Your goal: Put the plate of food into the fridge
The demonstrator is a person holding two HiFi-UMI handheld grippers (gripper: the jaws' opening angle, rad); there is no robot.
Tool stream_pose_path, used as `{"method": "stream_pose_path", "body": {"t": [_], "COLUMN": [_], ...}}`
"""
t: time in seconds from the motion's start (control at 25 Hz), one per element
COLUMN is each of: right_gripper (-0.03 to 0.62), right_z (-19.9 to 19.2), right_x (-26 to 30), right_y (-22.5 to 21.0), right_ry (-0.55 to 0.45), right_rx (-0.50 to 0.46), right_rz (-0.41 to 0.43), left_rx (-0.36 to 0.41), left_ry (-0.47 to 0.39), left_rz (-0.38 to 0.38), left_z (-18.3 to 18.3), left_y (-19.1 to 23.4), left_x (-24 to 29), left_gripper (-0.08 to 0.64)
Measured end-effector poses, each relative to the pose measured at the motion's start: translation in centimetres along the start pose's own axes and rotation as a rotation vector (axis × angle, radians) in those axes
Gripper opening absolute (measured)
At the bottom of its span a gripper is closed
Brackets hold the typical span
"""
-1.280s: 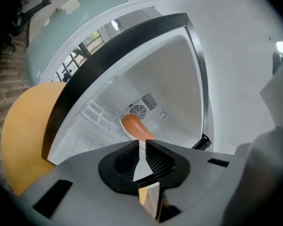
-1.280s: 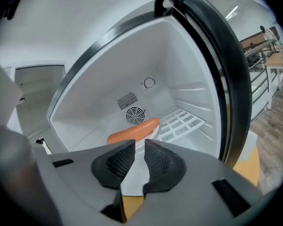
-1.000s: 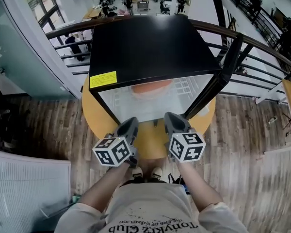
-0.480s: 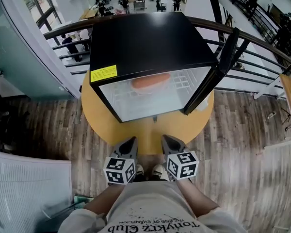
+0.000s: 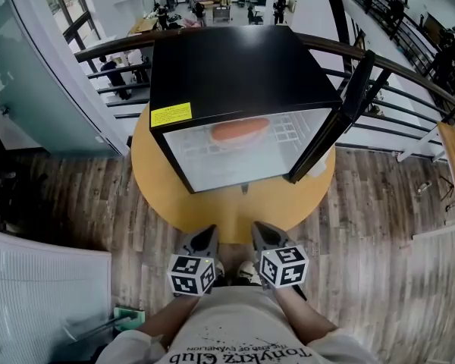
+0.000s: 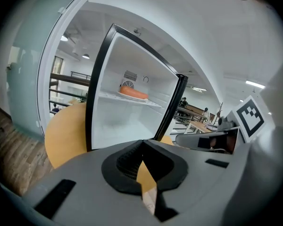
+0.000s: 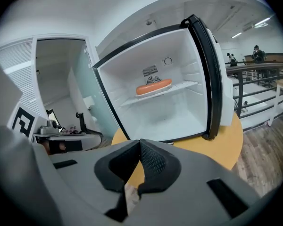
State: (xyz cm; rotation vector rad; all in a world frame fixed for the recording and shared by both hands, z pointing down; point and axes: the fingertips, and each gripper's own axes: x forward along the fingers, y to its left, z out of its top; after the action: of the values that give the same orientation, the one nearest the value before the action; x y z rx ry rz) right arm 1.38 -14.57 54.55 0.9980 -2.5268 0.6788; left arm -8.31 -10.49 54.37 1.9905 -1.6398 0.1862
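Holding left gripper and right gripper side by side, low, close in front of the torso, near each other but not touching. Pointing both forward and somewhat down, tips angling slightly inward. Pressing left fingers together at the tips, nothing between. Pressing right fingers together likewise, empty. Turning marker cubes up toward the head view. Bending both forearms in toward the middle.

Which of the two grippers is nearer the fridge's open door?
The right gripper: the open door stands on its side; the left gripper sits farther across.
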Motion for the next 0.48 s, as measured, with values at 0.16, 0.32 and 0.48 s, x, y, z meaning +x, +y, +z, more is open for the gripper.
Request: {"method": "stream_pose_path", "body": {"t": [0.16,0.32,0.48], "right_gripper": [0.026,0.025,0.025], "right_z": [-0.20,-0.26,-0.24], "right_x": [-0.26,-0.44,-0.46], "right_y": [0.21,0.08,0.11], "right_ry": [-0.002,-0.005,-0.007], "right_rx": [0.010,0.018,0.020], "right_rz": [0.004,0.001,0.002], "left_rx": [0.003,0.022,0.029], "left_ry": [-0.001,-0.003,0.000], "left_rz": [-0.008,-0.011,-0.013], "left_z": [-0.14,-0.24,-0.24], "left_y": [-0.44,-0.69,-0.76], "left_x": [-0.22,-0.34,-0.33], "left_gripper": [0.023,0.023,0.023]}}
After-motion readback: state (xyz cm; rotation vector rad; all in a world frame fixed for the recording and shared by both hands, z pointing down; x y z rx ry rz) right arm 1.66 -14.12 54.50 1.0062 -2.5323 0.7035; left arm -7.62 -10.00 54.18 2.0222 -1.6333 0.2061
